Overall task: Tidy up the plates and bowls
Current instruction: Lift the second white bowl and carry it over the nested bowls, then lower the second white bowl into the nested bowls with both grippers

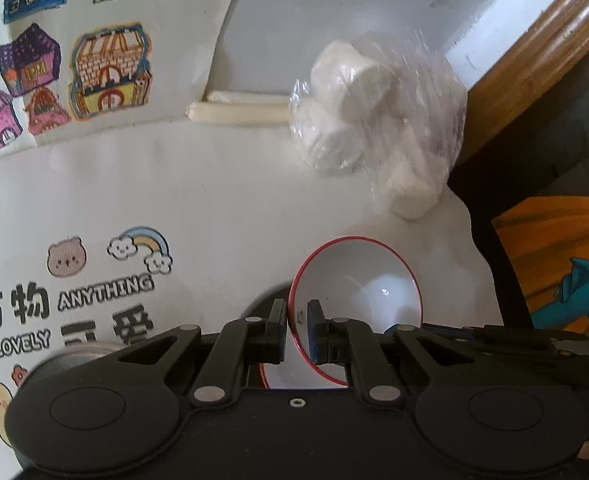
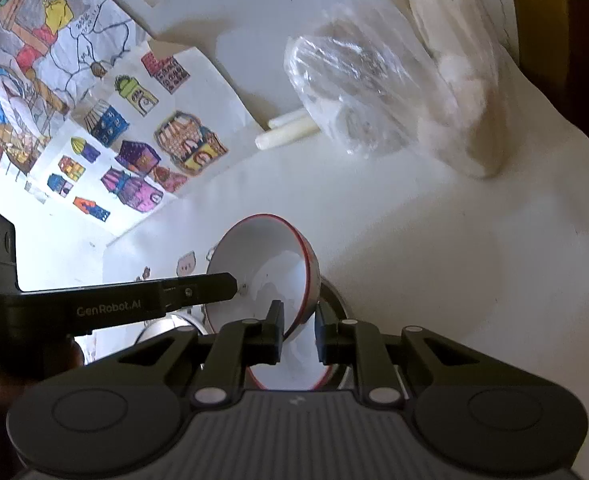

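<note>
1. Bowl (image 1: 358,280): one, glossy white, red rim, round, tilted above the table (image 1: 222,208) (white cloth cover).
2. Left gripper (image 1: 297,330): fingers nearly closed, pinching the bowl's rim.
3. Right gripper (image 2: 299,330): fingers nearly closed on the opposite rim.
4. Bag (image 1: 378,120): one, clear crinkled plastic, holding white cylindrical pieces.
5. Sticks (image 1: 242,108): two, pale, smooth.

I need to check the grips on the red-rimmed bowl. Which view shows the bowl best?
The right wrist view: the red-rimmed bowl shows tilted, both grippers pinching its rim. The left wrist view shows the bowl partly hidden behind the left gripper.
</note>
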Action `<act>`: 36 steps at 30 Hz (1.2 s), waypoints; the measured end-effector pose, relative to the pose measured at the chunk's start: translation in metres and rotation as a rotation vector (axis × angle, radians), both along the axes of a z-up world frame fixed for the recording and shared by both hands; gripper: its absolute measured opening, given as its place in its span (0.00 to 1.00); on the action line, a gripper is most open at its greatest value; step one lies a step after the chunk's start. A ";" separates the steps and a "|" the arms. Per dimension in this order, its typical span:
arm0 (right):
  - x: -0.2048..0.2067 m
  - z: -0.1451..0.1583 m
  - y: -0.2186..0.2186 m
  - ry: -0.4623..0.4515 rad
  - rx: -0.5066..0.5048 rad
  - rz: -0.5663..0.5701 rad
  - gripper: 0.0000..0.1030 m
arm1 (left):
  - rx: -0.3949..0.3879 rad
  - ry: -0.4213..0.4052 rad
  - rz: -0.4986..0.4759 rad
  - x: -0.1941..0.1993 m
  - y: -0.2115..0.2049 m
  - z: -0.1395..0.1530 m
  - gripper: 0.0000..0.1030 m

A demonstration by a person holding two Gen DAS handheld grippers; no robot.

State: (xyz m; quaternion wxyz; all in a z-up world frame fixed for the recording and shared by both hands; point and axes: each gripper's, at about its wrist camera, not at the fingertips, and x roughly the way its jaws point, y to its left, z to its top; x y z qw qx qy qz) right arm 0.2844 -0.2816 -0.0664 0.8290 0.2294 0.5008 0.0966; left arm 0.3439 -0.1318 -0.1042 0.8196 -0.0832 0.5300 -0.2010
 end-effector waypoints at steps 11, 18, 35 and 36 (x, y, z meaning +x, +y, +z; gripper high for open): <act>-0.011 -0.010 0.005 0.060 -0.034 0.027 0.18 | 0.030 0.067 -0.009 -0.011 -0.005 -0.017 0.10; -0.008 -0.015 0.010 0.080 -0.037 0.052 0.18 | 0.048 0.091 0.002 -0.011 -0.003 -0.022 0.10; -0.003 -0.021 0.011 0.104 -0.025 0.082 0.18 | 0.066 0.112 0.017 -0.009 -0.004 -0.023 0.11; -0.003 -0.021 0.011 0.105 -0.024 0.084 0.18 | 0.067 0.113 0.018 -0.009 -0.004 -0.023 0.11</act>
